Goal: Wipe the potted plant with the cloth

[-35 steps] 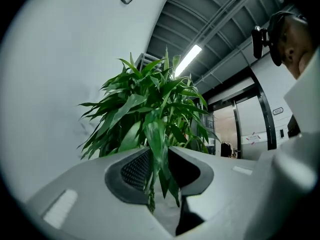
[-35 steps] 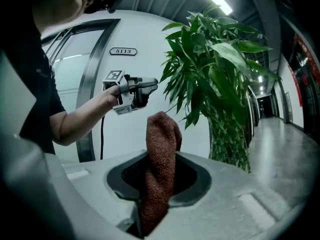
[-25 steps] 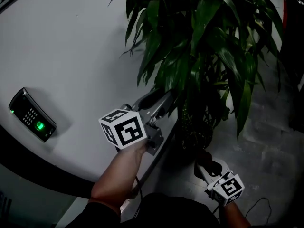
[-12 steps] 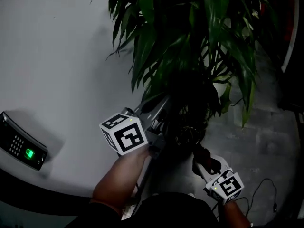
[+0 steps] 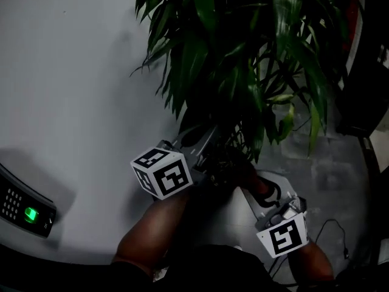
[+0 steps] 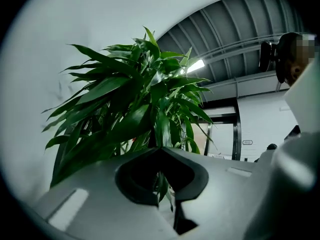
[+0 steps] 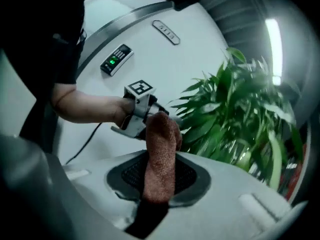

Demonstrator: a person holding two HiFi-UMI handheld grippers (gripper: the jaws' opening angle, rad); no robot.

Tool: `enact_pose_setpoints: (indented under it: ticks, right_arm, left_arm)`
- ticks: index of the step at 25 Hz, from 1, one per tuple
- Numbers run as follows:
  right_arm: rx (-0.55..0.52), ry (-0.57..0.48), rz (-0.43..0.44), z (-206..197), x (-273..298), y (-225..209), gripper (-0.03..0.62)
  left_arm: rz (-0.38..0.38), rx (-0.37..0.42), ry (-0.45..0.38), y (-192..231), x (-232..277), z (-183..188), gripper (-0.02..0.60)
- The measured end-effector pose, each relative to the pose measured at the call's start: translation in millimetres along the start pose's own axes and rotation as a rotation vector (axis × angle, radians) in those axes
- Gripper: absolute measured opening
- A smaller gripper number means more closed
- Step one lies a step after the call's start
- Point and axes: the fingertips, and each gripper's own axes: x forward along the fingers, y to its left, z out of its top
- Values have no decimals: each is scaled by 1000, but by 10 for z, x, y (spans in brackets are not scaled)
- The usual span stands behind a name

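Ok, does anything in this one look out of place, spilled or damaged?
Nothing stands out. The plant looks whole. The left hand-held gripper, whose jaws have just been closing, pinches one leaf, and the right hand-held gripper grips the reddish-brown cloth.

Deep green foliage against pale greys, with one rust-brown accent.

The dark green, long-leaved potted plant (image 5: 243, 59) has glossy blades, and some look paler yellow-green in the right gripper view. The rust-brown, knobbly-weave terry cloth (image 7: 161, 149) contrasts with the right tool (image 7: 159, 175), which has a pale grey shell and black, finely gridded pads (image 7: 131, 174). Its cube (image 5: 281, 237) is white with black square markers. The curved wall (image 5: 73, 72) is plain off-white, the black keypad box (image 5: 27, 210) shows a green light, and the floor (image 5: 331, 163) is mottled grey.
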Motion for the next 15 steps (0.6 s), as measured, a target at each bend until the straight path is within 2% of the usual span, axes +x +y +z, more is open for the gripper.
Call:
enact_pose_setpoints:
  ticks: [3, 7, 12, 15]
  right_arm:
    - [-208, -23, -120, 454, 169, -387, 71]
    - [-417, -16, -224, 890, 401, -784, 71]
    - [-640, 57, -323, 1164, 773, -1135, 71]
    - [-730, 101, -371, 1214, 941, -1343, 71]
  left_arm:
    - [-4, 5, 3, -9, -11, 8, 25]
    - [-9, 12, 7, -37, -21, -27, 25]
    - [-2, -10, 12, 34, -71, -54, 25]
    - [-8, -22, 17, 36, -68, -87, 25]
